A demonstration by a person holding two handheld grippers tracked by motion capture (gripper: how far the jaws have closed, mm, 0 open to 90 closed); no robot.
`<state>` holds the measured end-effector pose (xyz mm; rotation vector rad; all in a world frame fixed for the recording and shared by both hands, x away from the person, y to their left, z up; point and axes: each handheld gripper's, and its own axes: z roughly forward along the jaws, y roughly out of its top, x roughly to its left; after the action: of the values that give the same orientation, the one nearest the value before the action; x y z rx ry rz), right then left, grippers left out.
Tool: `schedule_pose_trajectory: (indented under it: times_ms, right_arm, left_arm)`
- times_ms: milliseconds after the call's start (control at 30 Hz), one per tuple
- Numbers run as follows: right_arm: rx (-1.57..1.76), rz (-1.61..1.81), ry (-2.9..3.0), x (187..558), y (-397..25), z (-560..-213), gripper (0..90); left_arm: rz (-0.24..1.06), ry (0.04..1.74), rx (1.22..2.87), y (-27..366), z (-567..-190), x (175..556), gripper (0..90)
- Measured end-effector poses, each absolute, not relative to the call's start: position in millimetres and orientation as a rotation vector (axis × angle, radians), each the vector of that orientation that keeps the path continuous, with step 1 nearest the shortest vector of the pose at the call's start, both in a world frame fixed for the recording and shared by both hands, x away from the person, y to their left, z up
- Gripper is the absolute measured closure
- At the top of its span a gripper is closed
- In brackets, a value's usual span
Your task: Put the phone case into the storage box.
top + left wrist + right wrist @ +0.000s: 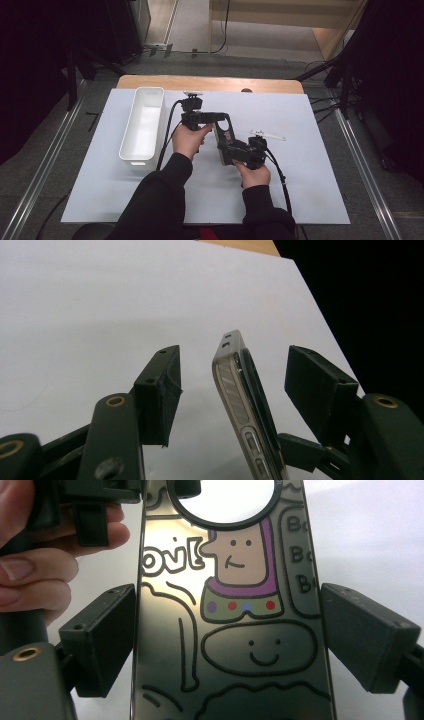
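Note:
A phone (pixel 223 136) in a glossy case with cartoon drawings is held up above the white sheet (pixel 300 190). My right gripper (pixel 232 150) is shut on it: in the right gripper view both pads press the long edges of the phone (pixel 240 680), whose drawn back faces the camera, with the right gripper (pixel 230 625) around its middle. My left gripper (pixel 220 122) is open around the phone's upper end. In the left gripper view the phone (pixel 240 400) stands edge-on between the jaws of the left gripper (pixel 234 365), with a gap on each side.
A long white bin (pixel 142 125) stands on the left of the sheet. A small white object (pixel 267 135) lies to the right of the grippers. The wooden table edge (pixel 210 82) shows at the back. Dark stands and cables flank the table.

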<state>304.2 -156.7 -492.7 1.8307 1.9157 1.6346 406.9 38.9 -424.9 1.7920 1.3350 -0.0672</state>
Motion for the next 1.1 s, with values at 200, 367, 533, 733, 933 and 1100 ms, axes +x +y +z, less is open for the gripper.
schedule_pose_trajectory:
  times_ms: [200,367,533,733,933,1100]
  right_arm:
    - [1.840,1.648,1.897,303.9,-157.9,-493.0,11.0]
    - [1.849,1.661,1.886,303.2,-157.1,-494.0,11.0]
    - [1.847,1.665,1.883,302.8,-156.0,-494.7,11.0]
    - [1.845,1.683,1.864,301.4,-155.4,-492.4,11.0]
    - [1.843,1.684,1.864,301.0,-154.9,-492.8,11.0]
    - [1.842,1.682,1.863,301.1,-154.1,-493.2,11.0]
  left_arm:
    - [-0.088,1.347,1.767,37.7,-426.4,407.5,42.6]
    - [-0.081,1.344,1.752,38.2,-425.0,406.4,48.0]
    - [-0.025,1.332,1.756,36.0,-423.2,402.0,53.8]
    - [-0.053,1.337,1.727,35.7,-425.8,401.7,58.2]
    - [-0.079,1.342,1.710,34.9,-427.2,401.8,65.3]
    - [-0.092,1.360,1.692,36.0,-426.8,402.3,68.7]
